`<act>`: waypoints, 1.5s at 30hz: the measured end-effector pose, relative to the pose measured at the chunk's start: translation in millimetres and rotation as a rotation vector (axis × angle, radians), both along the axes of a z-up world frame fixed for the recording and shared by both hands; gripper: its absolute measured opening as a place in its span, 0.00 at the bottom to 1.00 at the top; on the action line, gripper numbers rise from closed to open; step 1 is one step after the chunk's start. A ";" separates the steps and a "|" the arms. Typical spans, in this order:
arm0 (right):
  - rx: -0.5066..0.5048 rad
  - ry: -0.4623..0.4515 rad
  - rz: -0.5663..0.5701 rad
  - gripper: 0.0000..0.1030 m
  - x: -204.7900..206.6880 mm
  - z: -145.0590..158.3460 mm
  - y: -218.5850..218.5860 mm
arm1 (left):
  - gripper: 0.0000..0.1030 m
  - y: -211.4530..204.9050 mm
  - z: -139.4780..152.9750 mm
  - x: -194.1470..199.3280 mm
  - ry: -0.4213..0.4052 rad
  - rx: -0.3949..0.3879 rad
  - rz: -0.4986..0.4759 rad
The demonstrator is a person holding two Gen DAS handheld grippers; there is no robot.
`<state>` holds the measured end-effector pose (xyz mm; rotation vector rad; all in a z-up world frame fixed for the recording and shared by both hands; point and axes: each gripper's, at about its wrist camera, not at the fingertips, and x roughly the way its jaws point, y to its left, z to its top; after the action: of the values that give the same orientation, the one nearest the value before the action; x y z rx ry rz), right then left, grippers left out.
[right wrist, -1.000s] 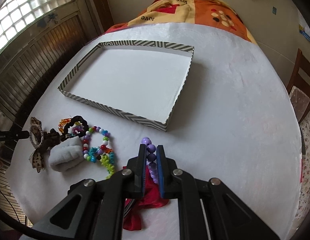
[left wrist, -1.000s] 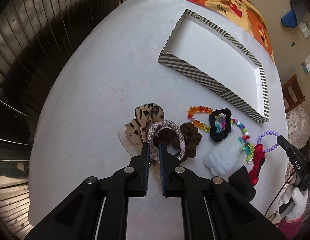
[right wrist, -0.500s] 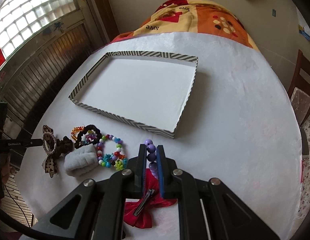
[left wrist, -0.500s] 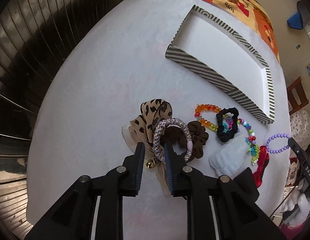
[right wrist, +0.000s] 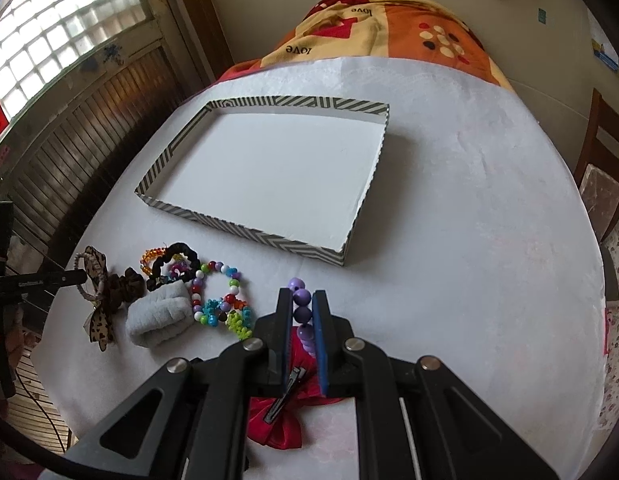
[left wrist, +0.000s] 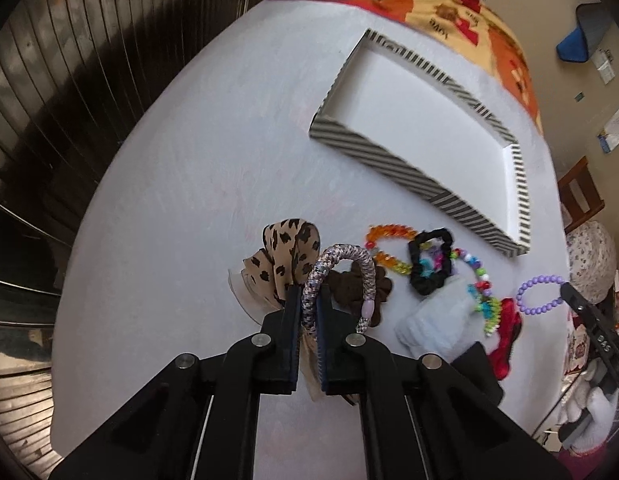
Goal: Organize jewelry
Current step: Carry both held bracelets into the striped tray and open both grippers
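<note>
Left gripper (left wrist: 308, 308): fingers clamped on the braided hair tie (left wrist: 341, 276), lifted above the leopard bow (left wrist: 285, 264).
Right gripper (right wrist: 303, 312): fingers clamped on the purple bead bracelet (right wrist: 301, 304), over the red bow clip (right wrist: 285, 416).
Striped tray (right wrist: 245, 232): on the desk (right wrist: 469, 260), beyond both.

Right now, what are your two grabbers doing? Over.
Left gripper shut on braided hair tie. Right gripper shut on purple bead bracelet. Striped tray empty, path clear.
</note>
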<state>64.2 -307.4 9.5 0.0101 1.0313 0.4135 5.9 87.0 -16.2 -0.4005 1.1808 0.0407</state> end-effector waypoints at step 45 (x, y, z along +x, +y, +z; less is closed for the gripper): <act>-0.065 0.211 -0.004 0.10 91.6 -69.1 37.8 | 0.00 -48.9 -50.2 142.7 0.151 0.117 -0.101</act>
<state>155.7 -269.6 -59.6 -0.0023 1.2518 0.3802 148.7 38.0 -66.4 -0.2376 1.3395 0.0533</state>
